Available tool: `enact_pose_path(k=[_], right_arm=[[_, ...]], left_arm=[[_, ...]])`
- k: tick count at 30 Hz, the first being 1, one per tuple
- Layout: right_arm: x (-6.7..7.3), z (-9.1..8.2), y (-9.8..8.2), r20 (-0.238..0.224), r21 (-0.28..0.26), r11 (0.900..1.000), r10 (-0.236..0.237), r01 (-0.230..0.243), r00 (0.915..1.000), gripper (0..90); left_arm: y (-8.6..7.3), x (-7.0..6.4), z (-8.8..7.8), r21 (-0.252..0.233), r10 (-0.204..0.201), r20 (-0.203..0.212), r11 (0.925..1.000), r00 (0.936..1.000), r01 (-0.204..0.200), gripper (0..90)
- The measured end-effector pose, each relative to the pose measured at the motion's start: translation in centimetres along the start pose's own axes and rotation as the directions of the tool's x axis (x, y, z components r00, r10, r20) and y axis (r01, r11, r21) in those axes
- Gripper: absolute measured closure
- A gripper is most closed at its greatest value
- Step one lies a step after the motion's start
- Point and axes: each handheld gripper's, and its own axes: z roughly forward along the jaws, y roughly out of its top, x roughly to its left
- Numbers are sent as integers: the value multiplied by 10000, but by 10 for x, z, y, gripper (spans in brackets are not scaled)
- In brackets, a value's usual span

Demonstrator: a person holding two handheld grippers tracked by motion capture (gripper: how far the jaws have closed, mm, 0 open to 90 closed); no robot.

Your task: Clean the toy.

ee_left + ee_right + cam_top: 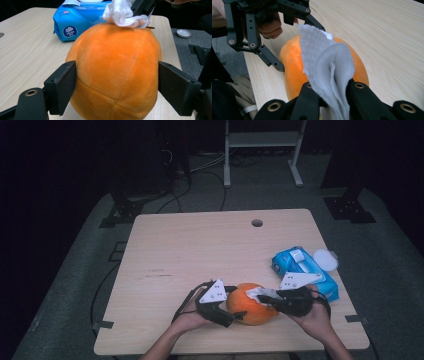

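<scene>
An orange plush ball [250, 310] rests near the front edge of the wooden table [200, 245]. My left gripper [235, 317] reaches it from the left. Its two black pads [62, 87] lie against opposite sides of the ball [115, 62], and one finger [274, 63] lies at the ball's edge. My right gripper [265, 297] comes from the right, shut on a crumpled white wipe [257, 293]. The wipe [324, 57] rises from between its jaws and lies on top of the ball [292, 62]. From the left gripper view the wipe [122, 15] sits on the ball's crown.
A blue pack of wet wipes [305, 267] lies at the right, just behind my right hand, with a round white lid [325, 258] beside it. A cable hole [257, 223] is near the table's far edge. The right table edge is close to my right hand.
</scene>
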Motion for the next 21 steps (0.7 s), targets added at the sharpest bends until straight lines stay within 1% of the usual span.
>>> enact_pose_path(k=[1,3,4,5,6,7,8,9,12,13,14,15,16,17,18,21], right_arm=[[1,0,1,50,29,10000,-50,49,10000,828],[5,0,4,-29,-23,10000,-33,33,10000,828],[5,0,4,-29,-23,10000,-33,33,10000,828],[12,2,8,-72,-43,9997,-244,244,9997,828],[12,2,8,-72,-43,9997,-244,244,9997,828],[16,3,10,-168,-100,9994,-320,319,9993,828],[21,6,14,-278,-151,9986,-512,508,9983,827],[22,7,15,-241,-140,9982,-586,583,9980,827],[20,7,15,-257,-146,9984,-558,555,9981,827],[14,5,13,-254,-183,9991,-375,371,9990,828],[10,3,11,-212,-171,9993,-324,321,9992,828],[10,3,11,-212,-171,9993,-324,321,9992,828],[4,0,6,-74,-152,9998,-134,133,9999,827],[4,0,6,-74,-152,9998,-134,133,9999,827],[1,-1,2,-63,-143,9999,24,-25,10000,828],[3,-3,3,25,-143,9999,-34,35,10000,827]], left_arm=[[1,-1,0,-3,-14,-11,10000,10000,14,214],[3,-5,1,87,299,-36,9995,9995,-299,246],[3,-5,1,87,299,-36,9995,9995,-299,252],[4,-7,2,130,429,-47,9990,9991,-429,254],[4,-9,2,170,536,-44,9984,9986,-535,254],[4,-9,1,257,642,-41,9976,9979,-641,257],[3,-9,0,278,687,-29,9973,9976,-686,260],[2,-9,-1,306,690,-11,9972,9976,-689,265],[1,-6,-2,252,642,61,9976,9979,-643,279],[1,-5,-3,218,526,62,9984,9986,-527,280],[1,-4,-3,188,409,61,9990,9991,-410,278],[1,-4,-3,188,409,61,9990,9991,-410,269],[1,-2,-3,200,283,48,9994,9996,-284,265],[0,-1,-3,142,155,67,9998,9999,-156,265],[0,-1,-2,64,118,83,9999,9999,-118,266],[3,-5,0,106,184,-76,9998,9998,-183,256]])
